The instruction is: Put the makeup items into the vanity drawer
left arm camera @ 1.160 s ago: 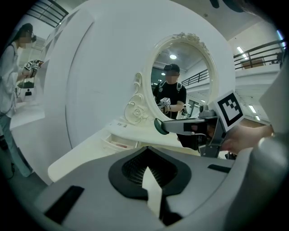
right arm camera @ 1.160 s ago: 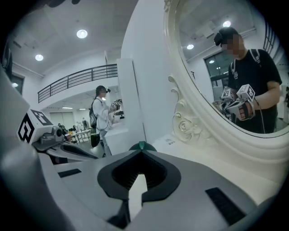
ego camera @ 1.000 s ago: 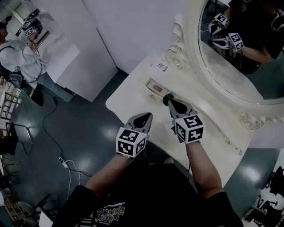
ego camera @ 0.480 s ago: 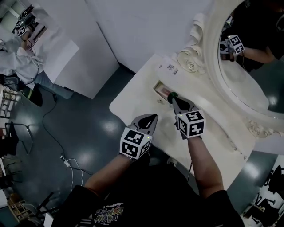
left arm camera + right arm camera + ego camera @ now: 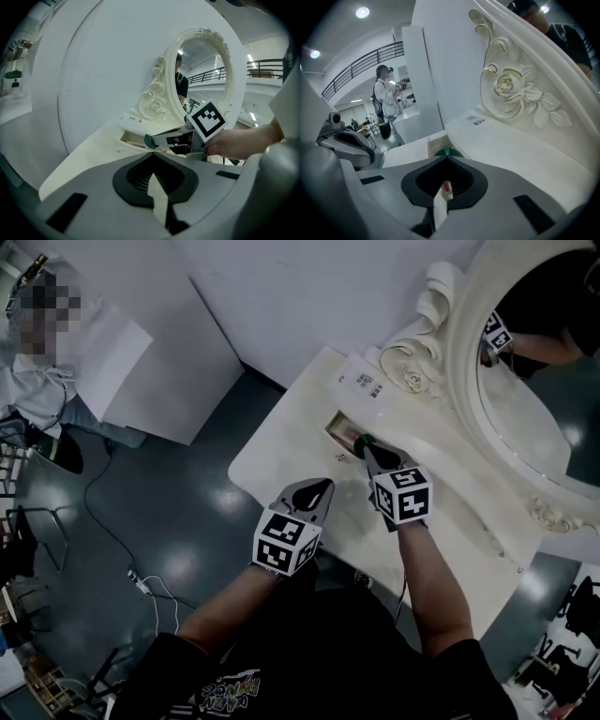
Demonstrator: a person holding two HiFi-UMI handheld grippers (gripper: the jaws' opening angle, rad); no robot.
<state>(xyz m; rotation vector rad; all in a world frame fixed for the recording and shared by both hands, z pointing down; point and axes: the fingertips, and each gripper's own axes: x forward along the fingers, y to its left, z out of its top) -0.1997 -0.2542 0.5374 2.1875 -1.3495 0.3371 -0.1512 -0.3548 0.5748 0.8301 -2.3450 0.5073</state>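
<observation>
A small open drawer (image 5: 339,430) is sunk into the white vanity top (image 5: 281,451), with something reddish inside. My right gripper (image 5: 367,447) is shut on a green-capped makeup item (image 5: 362,441) right at the drawer's near edge. That green cap (image 5: 446,152) shows just past the jaw tips in the right gripper view, with the drawer (image 5: 436,139) beyond it. From the left gripper view, the green cap (image 5: 148,140) hangs over the drawer (image 5: 132,137). My left gripper (image 5: 322,488) is shut and empty, hovering by the vanity's front edge.
A large oval mirror (image 5: 534,381) in a carved white frame (image 5: 417,371) rises behind the drawer. A printed label (image 5: 361,382) lies on the raised ledge. White partition walls stand to the left, a person (image 5: 384,101) stands far off, and a cable (image 5: 141,587) lies on the floor.
The right gripper has carried the green-capped item a little closer to the drawer. The left gripper has stayed shut in about the same place. The head camera has shifted.
</observation>
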